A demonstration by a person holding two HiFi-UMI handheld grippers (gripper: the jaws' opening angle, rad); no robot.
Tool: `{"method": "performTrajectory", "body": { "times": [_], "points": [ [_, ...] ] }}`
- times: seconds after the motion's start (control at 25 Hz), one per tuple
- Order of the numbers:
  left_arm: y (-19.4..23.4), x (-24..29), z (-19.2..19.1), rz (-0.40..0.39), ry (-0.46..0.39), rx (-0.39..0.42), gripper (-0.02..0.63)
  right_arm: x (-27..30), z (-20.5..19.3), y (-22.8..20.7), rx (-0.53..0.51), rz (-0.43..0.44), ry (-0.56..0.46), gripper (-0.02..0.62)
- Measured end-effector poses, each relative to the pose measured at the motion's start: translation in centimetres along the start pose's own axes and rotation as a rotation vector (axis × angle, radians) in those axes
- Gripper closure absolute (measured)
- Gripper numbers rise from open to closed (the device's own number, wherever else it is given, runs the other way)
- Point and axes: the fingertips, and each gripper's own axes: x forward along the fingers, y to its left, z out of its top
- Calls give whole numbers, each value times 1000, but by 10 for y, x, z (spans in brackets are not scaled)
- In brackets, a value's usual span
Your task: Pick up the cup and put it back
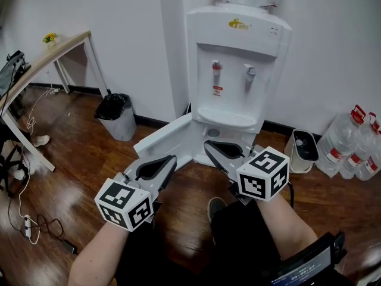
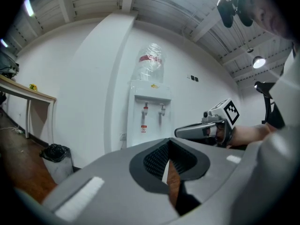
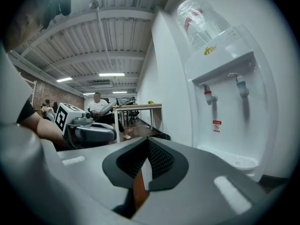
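Apparently pre-grasp: no cup in sight

Both grippers hover before the water dispenser (image 1: 238, 58). Left gripper (image 1: 171, 161) fingers are slightly apart and empty. Right gripper (image 1: 209, 146) fingers are fully together and empty. The cup shows in no view, maybe behind the open lower door (image 1: 165, 137). Next: find it, spread the fingers, reach in. The dispenser is smooth, boxy white plastic. The finger pads are dark and ribbed.

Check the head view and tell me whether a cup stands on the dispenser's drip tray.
No, the drip tray of the water dispenser is bare under both taps.
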Motion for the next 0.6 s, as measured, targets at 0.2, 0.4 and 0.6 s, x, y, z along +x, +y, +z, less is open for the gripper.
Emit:
{"method": "performTrajectory", "body": {
  "times": [0.2,0.4,0.6],
  "points": [
    [6,-2,1,14,-3,-3,396,2,0,5,-12,6,0,595],
    [6,0,-2,30,10,12,396,4,0,0,2,6,3,595],
    [-3,2,-4,8,11,17,396,-3,-3,2,12,5,-8,595]
  ]
}}
